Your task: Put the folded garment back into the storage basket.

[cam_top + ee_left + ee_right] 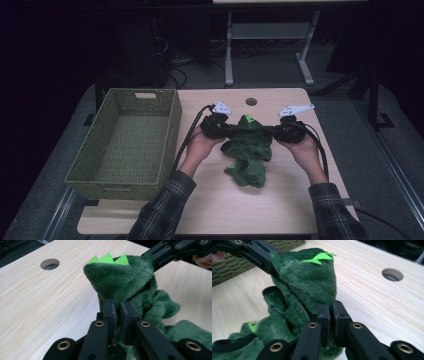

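A dark green plush garment (248, 150) with bright green felt spikes (246, 119) hangs between my two grippers above the wooden table (270, 205); its lower end rests on the tabletop. My left gripper (231, 131) is shut on the garment's left side, its jaws pinching the fleece (117, 282) in the left gripper view (118, 312). My right gripper (268, 131) is shut on the opposite side, pinching the fabric (307, 282) in the right gripper view (330, 312). Each gripper view shows the other gripper's jaws on the far side of the cloth.
An olive woven basket (172, 122) stands on the table's left part, with nothing inside. A round cable hole (251, 101) sits near the table's far edge. Black cables (192, 131) trail from both grippers. Beyond the table are a dark floor and a desk frame (270, 35).
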The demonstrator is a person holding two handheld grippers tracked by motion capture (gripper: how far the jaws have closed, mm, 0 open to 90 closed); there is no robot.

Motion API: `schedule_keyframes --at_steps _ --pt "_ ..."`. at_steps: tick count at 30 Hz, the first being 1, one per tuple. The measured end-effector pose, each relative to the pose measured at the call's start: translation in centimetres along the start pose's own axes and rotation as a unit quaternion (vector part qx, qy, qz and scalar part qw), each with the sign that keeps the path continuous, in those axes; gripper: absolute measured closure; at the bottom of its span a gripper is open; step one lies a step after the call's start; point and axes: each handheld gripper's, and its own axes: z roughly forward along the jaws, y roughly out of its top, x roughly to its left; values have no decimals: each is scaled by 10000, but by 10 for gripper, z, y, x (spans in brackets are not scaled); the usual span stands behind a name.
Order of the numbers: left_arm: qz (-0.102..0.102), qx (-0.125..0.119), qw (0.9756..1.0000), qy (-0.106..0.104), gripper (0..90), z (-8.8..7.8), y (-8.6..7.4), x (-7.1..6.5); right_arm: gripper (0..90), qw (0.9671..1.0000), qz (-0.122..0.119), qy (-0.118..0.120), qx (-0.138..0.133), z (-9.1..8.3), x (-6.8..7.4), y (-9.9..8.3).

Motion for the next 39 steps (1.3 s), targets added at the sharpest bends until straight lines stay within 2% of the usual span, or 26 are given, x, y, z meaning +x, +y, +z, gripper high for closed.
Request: schedule_keyframes --at_steps 1,6,9,10,18,21,22,24,26,29,31,33,34,37,39 --pt "-33 -45 10000 -29 843 -2 0 -3 856 10000 -48 -6 -48 -3 2 -1" --pt "107 -17 9999 -30 843 -11 0 -15 857 9999 -121 81 -88 -13 12 -6" --pt "67 -119 9998 -169 845 -17 -3 -20 856 9997 -176 104 -148 -18 17 -8" --pt "85 -131 9997 -169 845 -19 -4 -22 857 9996 -99 199 -160 -20 19 -10" --pt "163 -72 9990 -410 845 -31 -15 -37 856 9991 -247 321 -140 -29 34 -21" --pt "355 -56 9982 -489 845 -35 -20 -43 856 9989 -288 354 -70 -32 40 -27" --pt "390 -79 9978 -528 845 -36 -22 -45 856 9987 -368 328 -99 -33 42 -30" --pt "396 -89 9973 -611 845 -37 -25 -49 856 9988 -338 351 -18 -34 47 -35" --pt "424 -94 9968 -675 845 -38 -29 -52 856 9985 -470 296 -21 -36 51 -38" --pt "485 -35 9962 -723 845 -40 -32 -56 856 9982 -489 338 -4 -39 57 -43" --pt "503 -53 9955 -803 846 -43 -35 -58 856 9980 -490 406 35 -41 60 -44" --pt "515 -47 9952 -828 846 -46 -39 -61 856 9976 -526 436 -63 -46 64 -47" --pt "490 -59 9951 -857 845 -47 -41 -63 856 9975 -465 520 -90 -47 66 -48" --pt "496 -25 9942 -957 848 -49 -47 -67 856 9970 -474 602 -82 -49 71 -53" --pt "554 19 9934 -1001 848 -49 -52 -71 856 9967 -499 636 53 -49 76 -56"
